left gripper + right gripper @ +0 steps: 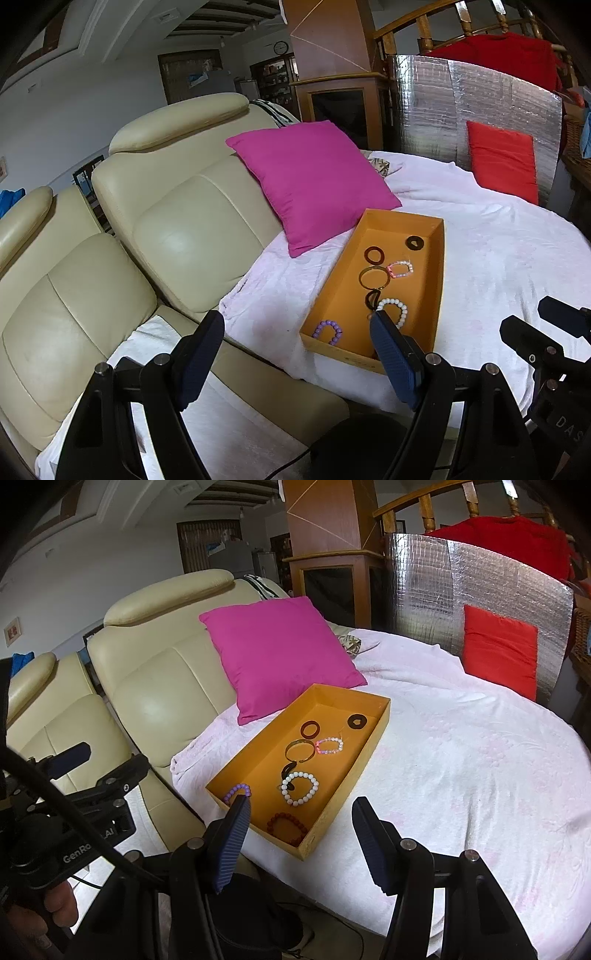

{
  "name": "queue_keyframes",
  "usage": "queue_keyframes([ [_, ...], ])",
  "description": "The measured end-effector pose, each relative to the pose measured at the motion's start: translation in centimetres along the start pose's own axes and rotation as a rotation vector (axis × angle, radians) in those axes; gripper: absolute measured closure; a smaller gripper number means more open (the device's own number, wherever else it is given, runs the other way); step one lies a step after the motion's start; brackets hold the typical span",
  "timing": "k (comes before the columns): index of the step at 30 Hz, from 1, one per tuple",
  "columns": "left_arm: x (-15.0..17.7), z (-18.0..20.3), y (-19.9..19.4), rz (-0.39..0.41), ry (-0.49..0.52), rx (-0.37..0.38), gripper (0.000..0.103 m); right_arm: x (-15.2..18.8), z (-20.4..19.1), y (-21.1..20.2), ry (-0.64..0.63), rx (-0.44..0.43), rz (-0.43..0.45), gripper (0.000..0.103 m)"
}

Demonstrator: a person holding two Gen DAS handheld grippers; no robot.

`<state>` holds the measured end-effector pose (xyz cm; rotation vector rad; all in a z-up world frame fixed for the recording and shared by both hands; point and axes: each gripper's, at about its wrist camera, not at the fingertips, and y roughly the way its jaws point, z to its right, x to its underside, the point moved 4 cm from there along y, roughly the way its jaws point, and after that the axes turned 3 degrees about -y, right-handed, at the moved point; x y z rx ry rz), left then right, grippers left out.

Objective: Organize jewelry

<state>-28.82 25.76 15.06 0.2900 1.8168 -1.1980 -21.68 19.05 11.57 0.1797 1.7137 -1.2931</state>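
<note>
An orange tray point(439, 280) point(373, 746) lies on the white-covered round table point(461, 775). In it are a white bead bracelet point(300, 788), a purple bead bracelet point(328, 332), a dark red bead bracelet point(288, 829), a gold bangle point(299, 751), a pink bead bracelet point(330, 746), a brown ring point(309, 729) and a dark disc point(356, 720). My left gripper point(297, 319) is open and empty, hovering before the tray's near left corner. My right gripper point(303, 805) is open and empty, just short of the tray's near end.
A magenta pillow point(314, 184) leans against the cream leather sofa point(177, 206) behind the tray. A red pillow point(498, 650) rests on a silver foil panel point(424, 583) at the table's far side. A hand point(55, 897) holds the left gripper's handle.
</note>
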Motion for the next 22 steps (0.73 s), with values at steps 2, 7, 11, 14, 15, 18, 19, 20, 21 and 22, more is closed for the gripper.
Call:
queue_keyframes([
  [2, 0.0, -0.2, 0.2, 0.000, -0.001, -0.004, 0.021, 0.0, -0.1, 0.2, -0.005, 0.001, -0.003, 0.042],
  [7, 0.1, -0.6, 0.6, 0.000, -0.003, -0.012, 0.021, -0.1, -0.3, 0.8, -0.010, 0.006, -0.013, 0.042],
  [11, 0.1, -0.9, 1.0, -0.002, -0.006, -0.018, 0.021, -0.4, -0.5, 1.3, -0.014, 0.011, -0.015, 0.042],
  [14, 0.1, -1.1, 1.3, -0.004, -0.006, -0.026, 0.021, -0.4, -0.6, 1.7, -0.019, 0.015, -0.018, 0.042],
  [15, 0.1, -1.1, 1.4, -0.004, -0.006, -0.028, 0.021, -0.5, -0.6, 1.8, -0.021, 0.017, -0.020, 0.042],
  [18, 0.0, -0.9, 1.7, 0.004, 0.009, -0.039, 0.021, -0.6, -0.5, 2.4, -0.022, 0.013, -0.024, 0.042],
  [19, -0.1, -0.6, 1.7, 0.010, 0.017, -0.044, 0.021, -0.6, -0.5, 2.5, -0.022, 0.009, -0.023, 0.042],
  [20, -0.3, -0.1, 1.7, 0.017, 0.027, -0.041, 0.022, -0.7, -0.3, 2.8, -0.023, -0.004, -0.019, 0.042],
  [21, -0.5, 0.6, 1.7, 0.023, 0.039, -0.029, 0.021, -0.8, 0.1, 2.9, -0.016, -0.022, -0.013, 0.042],
  [22, -0.9, 1.7, 1.8, 0.030, 0.056, -0.005, 0.022, -0.8, 0.5, 2.9, -0.003, -0.035, -0.010, 0.042],
])
